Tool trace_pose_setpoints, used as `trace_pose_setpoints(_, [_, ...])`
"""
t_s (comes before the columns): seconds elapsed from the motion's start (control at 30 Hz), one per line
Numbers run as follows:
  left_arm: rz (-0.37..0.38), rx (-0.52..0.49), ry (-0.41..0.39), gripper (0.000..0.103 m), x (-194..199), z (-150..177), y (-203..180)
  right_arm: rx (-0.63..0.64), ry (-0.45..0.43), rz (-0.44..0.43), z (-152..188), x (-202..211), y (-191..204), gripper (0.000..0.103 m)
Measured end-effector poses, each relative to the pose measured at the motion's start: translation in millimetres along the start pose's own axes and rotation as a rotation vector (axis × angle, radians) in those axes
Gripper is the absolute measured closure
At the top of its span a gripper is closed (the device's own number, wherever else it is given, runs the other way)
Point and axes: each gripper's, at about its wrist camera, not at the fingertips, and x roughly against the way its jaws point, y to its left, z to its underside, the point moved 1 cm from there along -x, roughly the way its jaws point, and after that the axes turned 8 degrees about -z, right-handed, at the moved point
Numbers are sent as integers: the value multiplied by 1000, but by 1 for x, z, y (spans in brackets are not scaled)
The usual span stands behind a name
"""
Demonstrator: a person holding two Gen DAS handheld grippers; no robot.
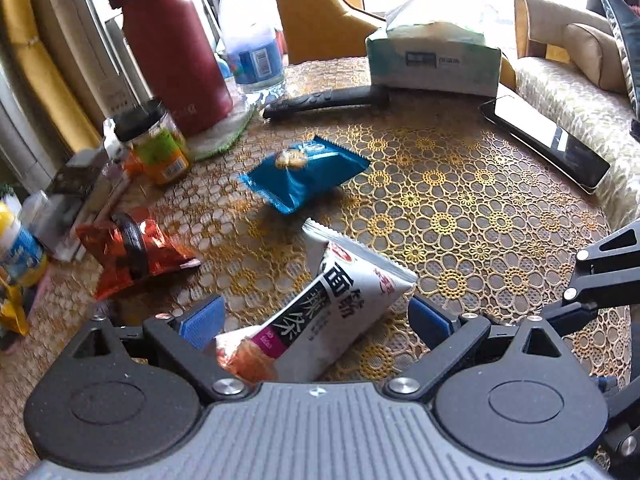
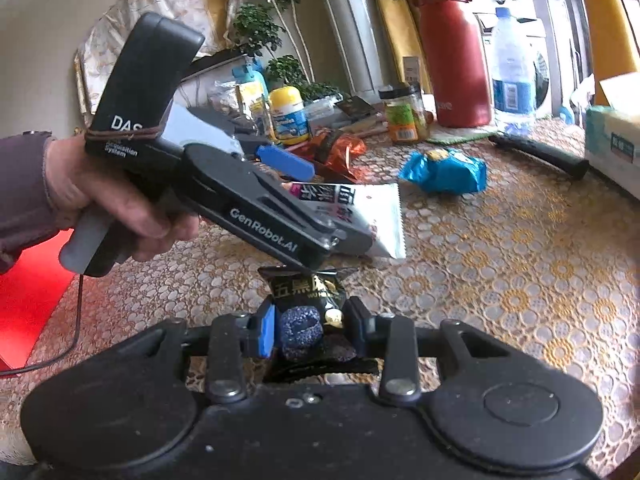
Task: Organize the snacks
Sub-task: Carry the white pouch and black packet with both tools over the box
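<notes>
My left gripper is open, its blue pads standing on either side of a white snack packet that lies on the lace tablecloth; the pads do not touch it. In the right wrist view a hand holds that left gripper over the same white packet. My right gripper is shut on a small black snack packet, just below the left one. Further out lie a blue snack packet and a crumpled orange-red packet.
A red thermos, a water bottle and a black-lidded jar stand at the back left. A tissue pack, a black stick-like object and a dark phone lie at the back and right. Bottles and clutter crowd the left edge.
</notes>
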Motion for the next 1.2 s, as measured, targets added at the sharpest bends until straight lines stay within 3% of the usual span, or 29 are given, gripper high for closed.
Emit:
trace_pose_setpoints(0.1, [-38,18,-10,18,1,3,-2,-13,2,8,2,2,-3,68])
trace_pose_setpoints(0.13, [-60,28,-3,30,1,4,0,-14,1,11,3,3,-3,68])
trace_pose_setpoints(0.17, [-73,37,10,55,0,6,1,-13,-1,13,3,4,-3,68])
trace_pose_setpoints(0.2, [-66,52,35,62,-2,7,3,-12,-3,15,2,6,-2,68])
trace_pose_setpoints(0.3, [-75,93,34,65,1,13,3,-11,-10,24,2,10,-1,68])
trace_pose_setpoints(0.37, [-95,135,51,73,3,15,3,-13,-15,31,1,13,-1,68])
trace_pose_setpoints(0.57, [-165,336,28,77,26,35,10,-12,-31,41,-3,20,-1,68])
trace_pose_setpoints(0.9, [-256,516,-113,77,132,69,1,29,-58,33,-11,26,20,68])
trace_pose_setpoints(1.2, [-364,664,-162,77,208,118,4,113,-79,-13,-21,29,65,68])
